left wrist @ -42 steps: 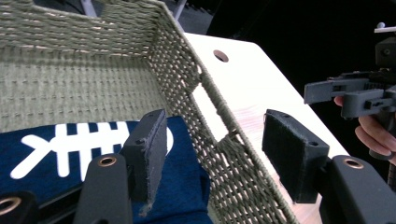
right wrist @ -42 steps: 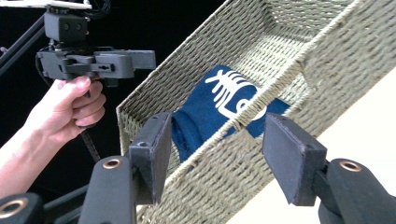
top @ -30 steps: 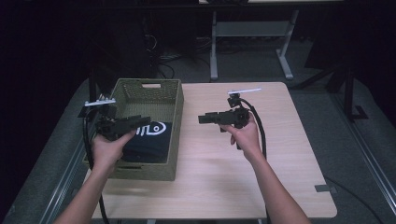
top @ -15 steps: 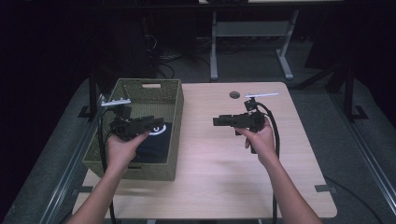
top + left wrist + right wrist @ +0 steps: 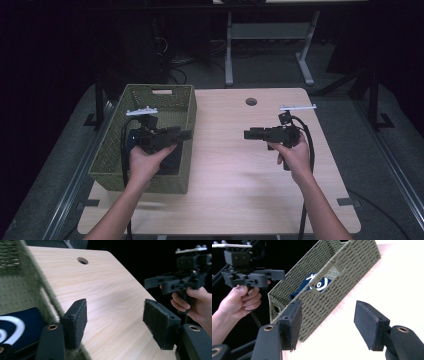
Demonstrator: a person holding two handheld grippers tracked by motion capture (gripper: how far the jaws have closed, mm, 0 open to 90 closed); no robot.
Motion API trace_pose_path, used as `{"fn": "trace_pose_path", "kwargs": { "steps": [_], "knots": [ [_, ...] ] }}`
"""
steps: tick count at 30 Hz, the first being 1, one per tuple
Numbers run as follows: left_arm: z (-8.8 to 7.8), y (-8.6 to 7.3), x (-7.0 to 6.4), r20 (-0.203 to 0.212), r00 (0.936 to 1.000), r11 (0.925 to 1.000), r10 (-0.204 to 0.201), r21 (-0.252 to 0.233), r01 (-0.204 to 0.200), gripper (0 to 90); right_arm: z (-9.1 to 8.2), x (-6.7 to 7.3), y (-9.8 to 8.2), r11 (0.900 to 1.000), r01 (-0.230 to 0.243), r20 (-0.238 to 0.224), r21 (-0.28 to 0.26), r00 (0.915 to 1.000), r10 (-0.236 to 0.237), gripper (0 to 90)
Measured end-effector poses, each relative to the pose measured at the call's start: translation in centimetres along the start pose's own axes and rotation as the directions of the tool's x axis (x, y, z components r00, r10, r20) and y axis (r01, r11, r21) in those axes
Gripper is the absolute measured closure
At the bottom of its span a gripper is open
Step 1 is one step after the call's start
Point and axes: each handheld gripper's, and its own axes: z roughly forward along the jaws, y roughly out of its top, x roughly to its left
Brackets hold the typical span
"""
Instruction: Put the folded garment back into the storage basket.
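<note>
An olive woven basket (image 5: 117, 150) stands on the left side of the wooden table (image 5: 235, 165). Inside it lies a dark blue cloth with a white print (image 5: 318, 283), also seen as the blue cloth (image 5: 17, 327) at the left gripper view's lower left. My left gripper (image 5: 189, 134) is held above the basket's right rim, pointing right, open and empty (image 5: 115, 322). My right gripper (image 5: 246, 134) hovers over the table's right half, pointing left toward the basket, open with nothing between its pads (image 5: 329, 322).
A round cable hole (image 5: 251, 101) sits near the table's far edge. Bare wood lies between the two grippers. Beyond the table are a dark floor, cables and a white metal stand (image 5: 270, 35). A cable (image 5: 308, 150) trails from the right gripper.
The left gripper has moved right, from over the basket's inside to its right rim. The right gripper has shifted right and a little nearer, away from the basket.
</note>
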Motion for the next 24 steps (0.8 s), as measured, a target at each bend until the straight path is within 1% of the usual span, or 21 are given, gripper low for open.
{"fn": "trace_pose_path", "kwargs": {
  "steps": [3, 5, 11, 14, 16, 19, 21, 24],
  "knots": [
    [0.5, -0.1, -0.6, 0.022, 0.9997, 0.9999, 0.009, 0.007, -0.009, 35.8, -0.7, -0.2, -0.3, 1.000, -0.008, 0.000, -0.012, 1.0000, 0.008, 39.0],
    [0.7, -0.1, -0.9, 0.035, 0.9993, 0.9999, 0.013, 0.008, -0.014, 35.1, -1.1, -0.3, -0.4, 1.000, -0.006, 0.006, -0.018, 1.0000, 0.006, 38.7],
    [1.4, -0.3, -1.8, 0.052, 0.9979, 0.9992, 0.037, 0.012, -0.038, 33.6, -2.1, -0.8, -0.9, 0.999, -0.018, 0.019, -0.035, 0.9997, 0.019, 38.5],
    [1.8, -0.6, -2.4, 0.067, 0.9963, 0.9983, 0.055, 0.014, -0.056, 33.6, -2.5, -0.9, -1.1, 0.999, -0.022, 0.024, -0.032, 0.9995, 0.023, 38.5],
    [2.0, -0.7, -2.7, 0.080, 0.9952, 0.9983, 0.056, 0.013, -0.057, 33.2, -2.8, -1.0, -1.2, 0.999, -0.024, 0.031, -0.035, 0.9992, 0.025, 38.5],
    [2.5, -1.1, -3.3, 0.090, 0.9937, 0.9973, 0.067, 0.024, -0.069, 32.8, -3.3, -1.3, -1.5, 0.999, -0.028, 0.039, -0.037, 0.9988, 0.029, 38.5],
    [2.8, -1.2, -3.6, 0.107, 0.9919, 0.9970, 0.068, 0.030, -0.072, 32.1, -3.6, -1.5, -1.7, 0.999, -0.030, 0.044, -0.044, 0.9985, 0.032, 38.5],
    [3.4, -1.5, -4.4, 0.118, 0.9896, 0.9954, 0.083, 0.039, -0.088, 31.0, -3.9, -1.7, -1.9, 0.999, -0.031, 0.058, -0.036, 0.9977, 0.033, 38.4]
  ]
}}
